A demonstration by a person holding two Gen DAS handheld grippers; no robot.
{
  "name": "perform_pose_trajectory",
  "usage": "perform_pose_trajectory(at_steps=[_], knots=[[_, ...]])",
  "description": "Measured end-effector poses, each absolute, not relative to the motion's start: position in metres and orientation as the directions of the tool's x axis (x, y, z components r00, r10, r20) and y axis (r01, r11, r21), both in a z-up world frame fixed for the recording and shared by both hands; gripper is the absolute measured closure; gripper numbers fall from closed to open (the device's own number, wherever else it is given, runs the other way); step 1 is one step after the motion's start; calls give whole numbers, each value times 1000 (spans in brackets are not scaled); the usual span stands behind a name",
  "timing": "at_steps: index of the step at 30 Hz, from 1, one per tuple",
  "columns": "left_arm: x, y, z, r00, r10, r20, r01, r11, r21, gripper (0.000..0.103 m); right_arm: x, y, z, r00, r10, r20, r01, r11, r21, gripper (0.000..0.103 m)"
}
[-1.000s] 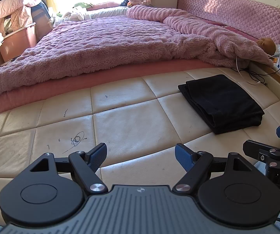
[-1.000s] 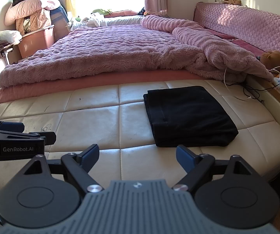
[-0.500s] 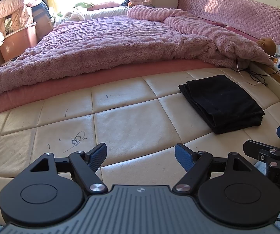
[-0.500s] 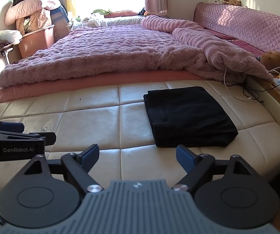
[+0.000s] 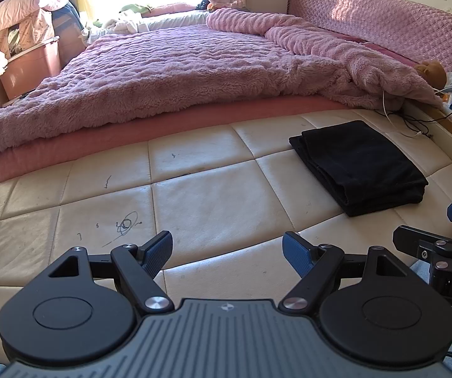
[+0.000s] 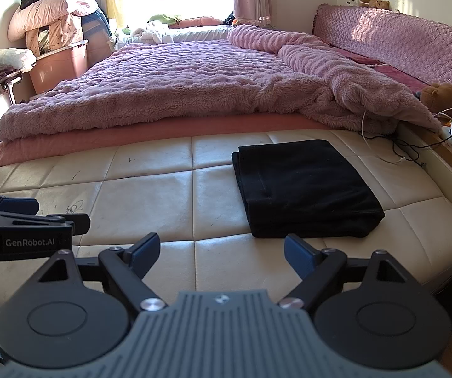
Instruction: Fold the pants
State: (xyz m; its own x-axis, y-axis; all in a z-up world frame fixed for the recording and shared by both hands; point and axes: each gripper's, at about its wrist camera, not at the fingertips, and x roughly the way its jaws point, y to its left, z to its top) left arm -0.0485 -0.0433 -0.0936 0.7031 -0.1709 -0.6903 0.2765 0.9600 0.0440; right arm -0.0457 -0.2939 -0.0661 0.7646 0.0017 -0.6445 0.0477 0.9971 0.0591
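Left wrist view: left gripper (image 5: 227, 253), black linkage with blue ribbed pads, jaws spread wide, nothing between them. It hovers over the near edge of the cream quilted leather bench (image 5: 213, 195), not touching it. The folded black fabric pants (image 5: 359, 165) lie flat on the bench, ahead of and to the right of this gripper, well clear of both pads. They form a tidy rectangular stack (several layers visible at the near edge). Pen scribbles (image 5: 125, 225) mark the bench panel just ahead of the left pad. Part of the right gripper (image 5: 440, 245) shows at the right frame edge, near the pants' near corner but apart from them; from this view alone I cannot tell how its jaws stand. Beyond the bench: fluffy mauve-pink blanket (image 5: 194, 72) across a bed, pink quilted headboard (image 5: 380, 28) far right.

Right wrist view: right gripper (image 6: 221, 255), same build, jaws spread wide, empty. The pants (image 6: 304, 186) sit directly ahead, slightly right of centre, near edge just beyond the right pad, no contact. The left gripper (image 6: 30, 220) enters from the left edge (side-on, "GenRobot.AI" label readable), level with this one and well apart from the pants. White cable (image 6: 383, 154) trails on the bench past the pants' far right corner. Brown teddy bear (image 6: 437, 93) sits far right by the headboard.
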Motion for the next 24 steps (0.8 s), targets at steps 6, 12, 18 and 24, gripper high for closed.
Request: perform_pose_trajectory(at_steps=[6,12,18,24], knots=[[-48,-41,-94,701,-170,-693,276,960,44,10,-46,-294,-66,764,2,-645,47,997,59,21],[-48,-39,-94,703,-167,-692,276,960,48,11,-46,-294,-66,764,1,-645,48,997,59,21],[-48,-38,-92,705,-168,-689,275,960,48,11,-46,-294,-66,764,2,-645,48,997,59,21],[-48,-38,-91,706,-168,-688,277,960,50,11,-46,-294,-66,764,2,-645,48,997,59,21]])
